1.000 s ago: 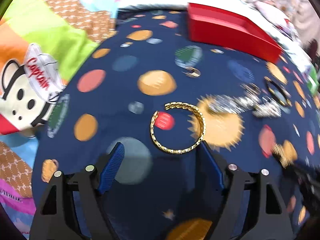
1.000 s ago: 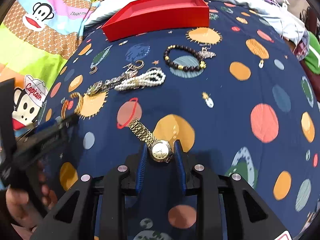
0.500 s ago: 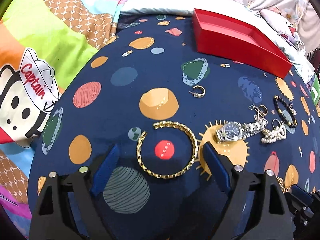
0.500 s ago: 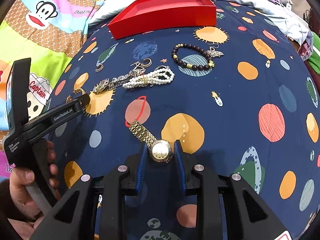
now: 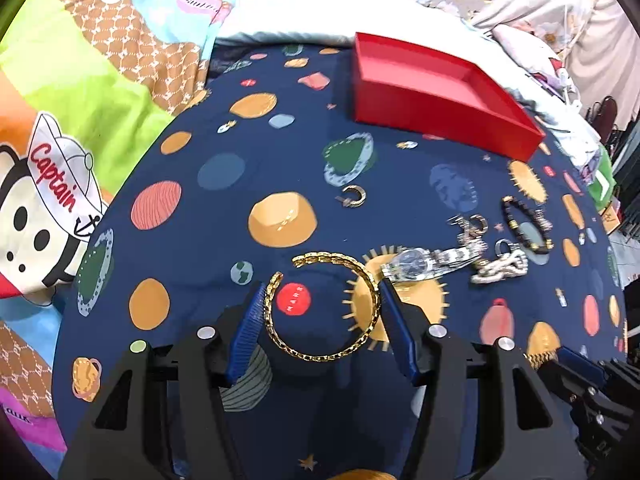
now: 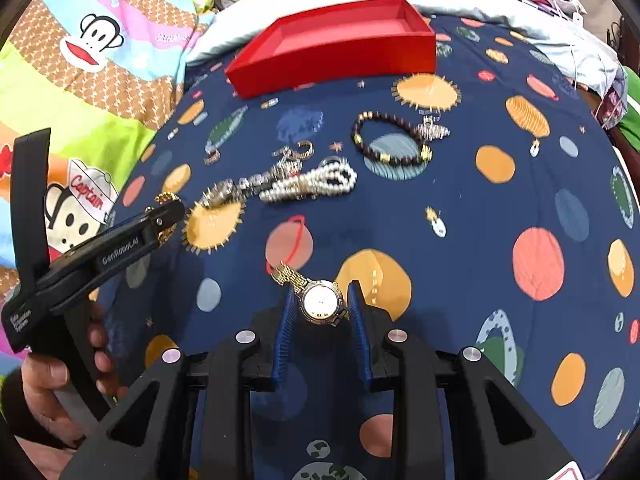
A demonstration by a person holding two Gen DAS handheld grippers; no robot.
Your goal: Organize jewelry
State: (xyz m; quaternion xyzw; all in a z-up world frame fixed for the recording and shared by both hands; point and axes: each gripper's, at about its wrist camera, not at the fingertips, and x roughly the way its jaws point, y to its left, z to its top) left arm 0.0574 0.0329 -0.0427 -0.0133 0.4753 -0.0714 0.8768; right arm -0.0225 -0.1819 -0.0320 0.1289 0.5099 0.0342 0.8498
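My left gripper [image 5: 322, 300] is shut on a gold chain bangle [image 5: 324, 308], its blue pads pressing both sides of the open ring on the dark blue planet-print cloth [image 5: 224, 208]. My right gripper [image 6: 320, 300] is shut on a gold watch [image 6: 320, 302], its band trailing to the upper left. The open red box [image 5: 432, 96] stands at the far edge and also shows in the right wrist view [image 6: 332, 44]. The left gripper shows from the side in the right wrist view [image 6: 168, 216].
Loose on the cloth lie a silver watch [image 5: 428, 262], a pearl bracelet [image 6: 312, 186], a dark bead bracelet [image 6: 392, 140], a small hoop earring [image 5: 354, 196] and a ring cluster [image 5: 472, 224]. A cartoon-monkey quilt [image 5: 60, 128] borders the left side.
My left gripper has moved forward around the gold bangle and closed its jaws onto it. My right gripper stays shut on the gold watch.
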